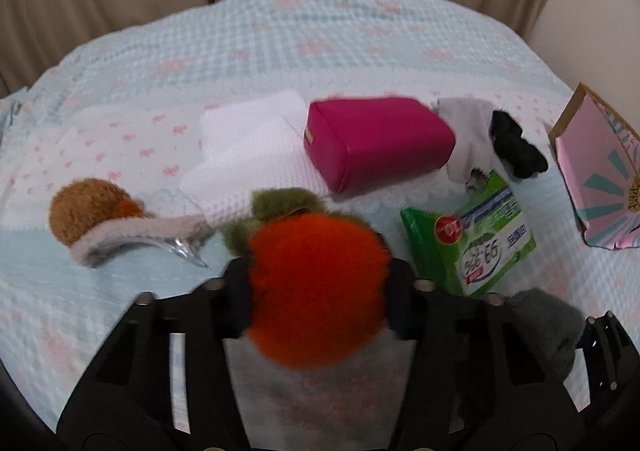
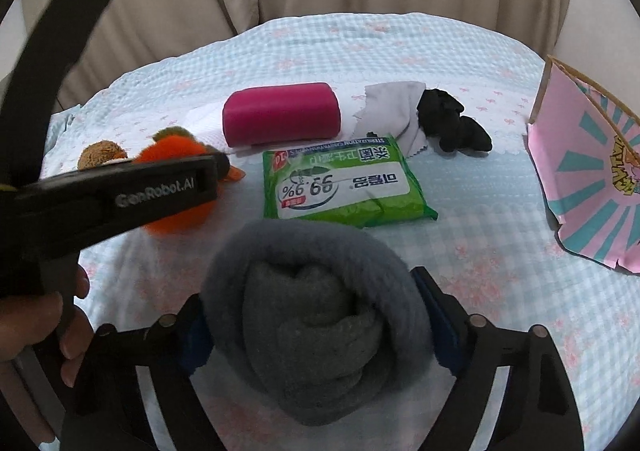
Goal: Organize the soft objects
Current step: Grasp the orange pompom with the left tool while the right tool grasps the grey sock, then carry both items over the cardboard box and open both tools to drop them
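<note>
A fluffy orange plush (image 1: pixel 316 287) with a green leafy top sits between the black fingers of my left gripper (image 1: pixel 318 275), whose pads press its two sides, low over the bed. In the right wrist view a rolled grey sock bundle (image 2: pixel 312 315) fills my right gripper (image 2: pixel 316 299); the blue pads touch both its flanks. The same bundle (image 1: pixel 548 327) shows at the left wrist view's lower right. The orange plush (image 2: pixel 176 187) is partly hidden behind the left gripper's black body (image 2: pixel 120 191), held by a hand (image 2: pixel 36 323).
On the light blue checked bedcover (image 1: pixel 280 43) lie a magenta pouch (image 1: pixel 376 139), a green wipes pack (image 2: pixel 340 183), a grey cloth (image 2: pixel 396 107), a black soft item (image 2: pixel 452 123), a white folded towel (image 1: pixel 248 139), a brown plush clip (image 1: pixel 88 211). A pink paper bag (image 2: pixel 588 171) stands right.
</note>
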`<state>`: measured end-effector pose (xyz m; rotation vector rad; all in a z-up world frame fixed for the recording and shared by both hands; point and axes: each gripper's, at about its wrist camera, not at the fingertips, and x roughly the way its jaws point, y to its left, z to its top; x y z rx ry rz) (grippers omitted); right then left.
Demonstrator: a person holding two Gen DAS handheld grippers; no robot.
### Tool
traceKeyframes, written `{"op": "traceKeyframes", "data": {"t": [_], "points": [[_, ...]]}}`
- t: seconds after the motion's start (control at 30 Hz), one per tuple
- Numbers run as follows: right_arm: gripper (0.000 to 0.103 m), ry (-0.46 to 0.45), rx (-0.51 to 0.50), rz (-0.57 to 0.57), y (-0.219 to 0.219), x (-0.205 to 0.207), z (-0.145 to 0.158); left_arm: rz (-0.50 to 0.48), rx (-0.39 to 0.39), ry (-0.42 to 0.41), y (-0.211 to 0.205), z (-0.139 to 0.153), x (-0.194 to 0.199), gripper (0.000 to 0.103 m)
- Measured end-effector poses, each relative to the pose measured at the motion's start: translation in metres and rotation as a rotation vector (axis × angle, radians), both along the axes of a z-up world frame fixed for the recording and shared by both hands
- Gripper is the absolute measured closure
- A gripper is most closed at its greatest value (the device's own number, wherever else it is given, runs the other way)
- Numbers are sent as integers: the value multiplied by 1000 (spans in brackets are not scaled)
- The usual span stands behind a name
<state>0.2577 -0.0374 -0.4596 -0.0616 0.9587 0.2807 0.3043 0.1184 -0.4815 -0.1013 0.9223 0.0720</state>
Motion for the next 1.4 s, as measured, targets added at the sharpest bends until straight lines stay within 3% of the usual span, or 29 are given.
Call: {"op": "traceKeyframes", "data": {"t": [0.37,0.63,0.83,1.03,1.27,1.4], "points": [[47,10,0,-3,0,1,4,-17,-43,-4,7,3,-8,71],[49,-2,24,-24,-7,-5,32,-23,-58,-34,3,36,-24,71],[49,-32,48,-39,-16,-13,75,-20,-76,-73,-6,83,-40,72],[49,-73,87,-86,-41,-19,138,-32,-91,-127,-26,153,-52,72],[49,-142,116,-146,-83,-19,218,-83,-91,-194,-67,237,-57,72],[49,-165,129,-167,-118,-18,254,-101,-112,-208,-102,267,-53,72]]}}
